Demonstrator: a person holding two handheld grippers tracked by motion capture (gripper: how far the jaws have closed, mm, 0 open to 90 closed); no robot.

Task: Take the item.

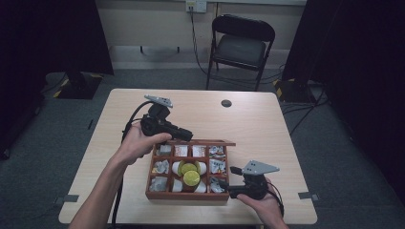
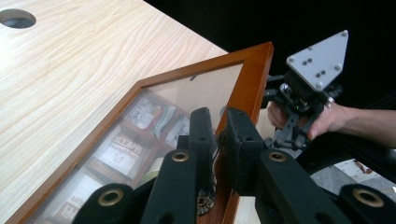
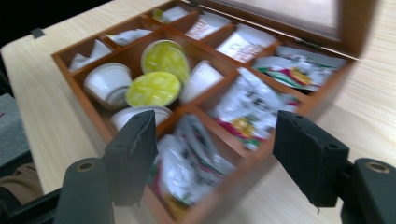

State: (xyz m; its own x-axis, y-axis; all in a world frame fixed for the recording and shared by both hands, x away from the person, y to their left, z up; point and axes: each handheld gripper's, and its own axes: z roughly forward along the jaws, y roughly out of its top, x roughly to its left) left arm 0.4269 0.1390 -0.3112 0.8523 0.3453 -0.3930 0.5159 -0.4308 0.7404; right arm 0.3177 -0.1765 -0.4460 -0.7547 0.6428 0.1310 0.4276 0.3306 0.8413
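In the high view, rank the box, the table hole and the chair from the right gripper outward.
1. Box: just left of the right gripper.
2. Table hole: far side of the table.
3. Chair: beyond the table, by the wall.

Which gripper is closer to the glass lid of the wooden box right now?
Left. The left gripper is shut on the lid frame; the right gripper hovers open at the box's opposite corner.
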